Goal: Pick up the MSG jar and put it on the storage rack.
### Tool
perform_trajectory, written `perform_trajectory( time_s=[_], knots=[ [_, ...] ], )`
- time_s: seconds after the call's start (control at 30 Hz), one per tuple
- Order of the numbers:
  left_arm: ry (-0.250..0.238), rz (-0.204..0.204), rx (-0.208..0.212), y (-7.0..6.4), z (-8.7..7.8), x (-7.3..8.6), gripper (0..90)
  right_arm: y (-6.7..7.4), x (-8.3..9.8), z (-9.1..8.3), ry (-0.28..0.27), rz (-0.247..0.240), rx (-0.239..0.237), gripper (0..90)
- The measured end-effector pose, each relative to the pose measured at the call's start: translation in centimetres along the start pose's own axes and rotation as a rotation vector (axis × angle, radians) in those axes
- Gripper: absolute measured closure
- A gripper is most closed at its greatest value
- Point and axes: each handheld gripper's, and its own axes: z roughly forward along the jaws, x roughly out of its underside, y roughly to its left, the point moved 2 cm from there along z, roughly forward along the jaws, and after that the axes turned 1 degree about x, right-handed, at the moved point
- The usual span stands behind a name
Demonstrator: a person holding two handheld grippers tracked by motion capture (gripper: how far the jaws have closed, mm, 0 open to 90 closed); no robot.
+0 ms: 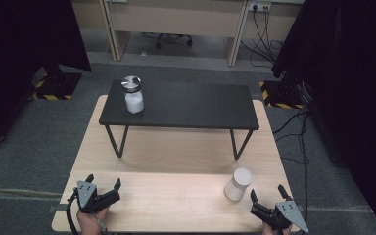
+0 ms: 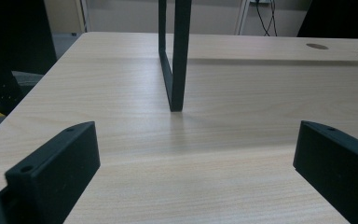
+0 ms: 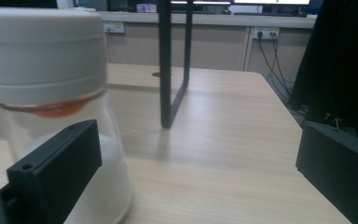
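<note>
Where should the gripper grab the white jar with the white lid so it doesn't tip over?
Probably around its round body, below the lid. The white jar stands upright on the wooden table, just ahead and left of the right gripper, whose jaws are open. Come in level from the near side, one jaw on each side of the curved wall.

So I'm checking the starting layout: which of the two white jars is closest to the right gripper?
The white-lidded jar on the wooden table, just ahead of the open right gripper. The other jar, with a silver lid, stands far off on the black raised shelf.
</note>
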Motion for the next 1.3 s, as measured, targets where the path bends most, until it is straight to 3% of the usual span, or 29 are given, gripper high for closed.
perform_trajectory(
  time_s=[0.53, 1.07, 1.3],
  knots=[
    [-0.005, -0.011, 0.005, 0.2, -0.1, 0.1, 0.0, 1.1, -1.0, -0.5, -0.031, -0.021, -0.084, 0.2],
    [0.005, -0.010, 0.008, 0.2, 0.0, 0.0, 0.0, 1.6, -0.8, 0.5, -0.098, 0.005, -0.153, 0.2],
    [0.009, -0.004, 0.014, 0.4, 0.1, -0.1, 0.0, 1.7, -1.1, 1.1, -0.093, 0.001, -0.162, 0.3]
  ],
)
